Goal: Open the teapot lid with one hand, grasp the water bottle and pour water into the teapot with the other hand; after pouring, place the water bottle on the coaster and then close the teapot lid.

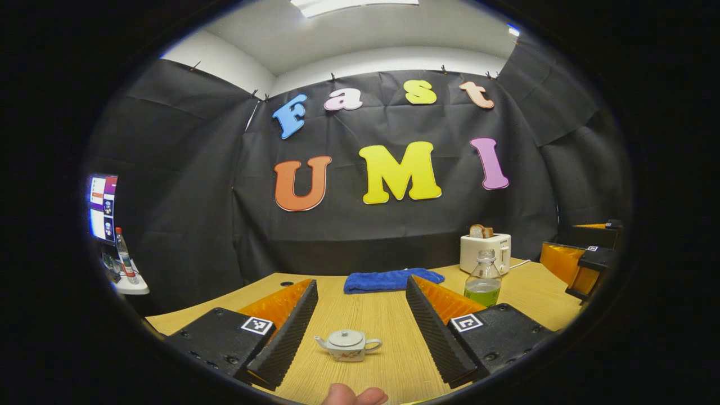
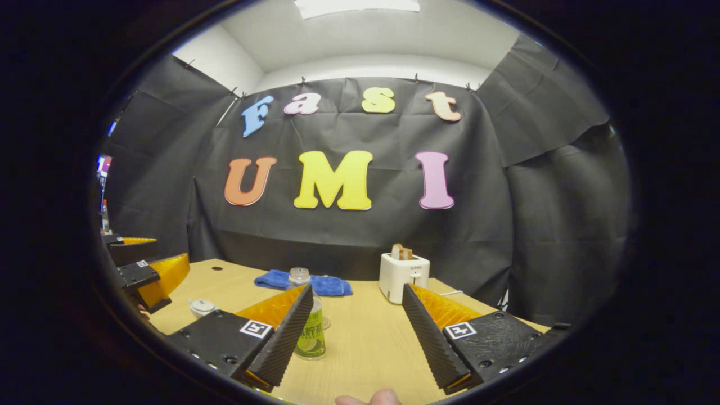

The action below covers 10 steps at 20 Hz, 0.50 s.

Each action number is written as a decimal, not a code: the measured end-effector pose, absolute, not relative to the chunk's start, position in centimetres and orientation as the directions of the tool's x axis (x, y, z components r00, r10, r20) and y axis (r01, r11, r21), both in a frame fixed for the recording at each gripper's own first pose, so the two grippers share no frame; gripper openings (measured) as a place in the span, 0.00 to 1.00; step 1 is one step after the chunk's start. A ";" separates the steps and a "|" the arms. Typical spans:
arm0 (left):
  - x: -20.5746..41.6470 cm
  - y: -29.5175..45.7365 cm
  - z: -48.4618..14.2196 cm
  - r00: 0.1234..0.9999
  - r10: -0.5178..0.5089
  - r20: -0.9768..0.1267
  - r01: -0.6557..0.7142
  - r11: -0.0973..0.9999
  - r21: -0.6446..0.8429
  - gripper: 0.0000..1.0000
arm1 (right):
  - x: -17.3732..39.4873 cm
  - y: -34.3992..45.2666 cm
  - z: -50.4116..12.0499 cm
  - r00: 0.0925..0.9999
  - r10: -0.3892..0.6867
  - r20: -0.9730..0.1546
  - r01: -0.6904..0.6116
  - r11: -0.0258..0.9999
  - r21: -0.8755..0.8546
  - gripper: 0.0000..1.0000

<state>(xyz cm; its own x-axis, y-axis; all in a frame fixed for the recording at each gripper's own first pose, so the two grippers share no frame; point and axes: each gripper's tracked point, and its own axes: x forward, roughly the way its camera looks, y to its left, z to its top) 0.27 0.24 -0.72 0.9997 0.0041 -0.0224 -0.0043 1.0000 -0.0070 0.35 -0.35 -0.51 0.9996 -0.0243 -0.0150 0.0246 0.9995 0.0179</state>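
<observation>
White teapot (image 1: 347, 345) sits lidded on the worktop (image 1: 382, 326) between the spread fingers of the left tool (image 1: 360, 332); the right tool (image 2: 357, 332), also spread, faces the water bottle (image 2: 311, 326). Every step remains.

We see our right gripper (image 2: 358, 332) with jaws spread wide over the light wooden table (image 2: 365, 349), gripping nothing. The clear plastic water bottle with green label (image 2: 311, 326) stands just behind its left finger, partly hidden. Small white ceramic teapot (image 2: 201, 307) sits far left, lid on, near the left gripper (image 2: 149, 275). Blue folded towel (image 2: 332, 284) and white toaster with bread (image 2: 403, 275) stand at the back.
</observation>
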 end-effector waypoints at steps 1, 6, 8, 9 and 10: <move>0.3 0.2 -0.7 1.000 0.005 -0.024 -0.005 1.000 -0.006 0.98 | 0.4 -0.3 -0.7 1.000 -0.020 -0.015 0.020 1.000 0.020 0.95; 0.2 0.5 -0.1 1.000 0.031 0.004 -0.031 0.999 0.010 0.98 | 0.9 -1.0 -1.3 1.000 -0.009 -0.029 0.009 1.000 0.027 0.95; 0.4 2.1 -1.7 0.998 0.050 -0.025 -0.050 0.999 0.002 0.98 | 1.1 -1.2 -2.5 0.999 0.011 -0.046 -0.010 1.000 0.017 0.95; 0.4 2.9 -2.5 0.997 0.060 -0.041 -0.060 0.998 -0.003 0.98 | 0.9 -1.5 -3.2 0.998 0.014 -0.056 -0.013 1.000 0.016 0.95; 0.5 3.3 -3.4 0.996 0.064 -0.060 -0.065 0.998 -0.009 0.99 | 0.8 -1.7 -3.5 0.998 0.014 -0.063 -0.013 1.000 0.019 0.95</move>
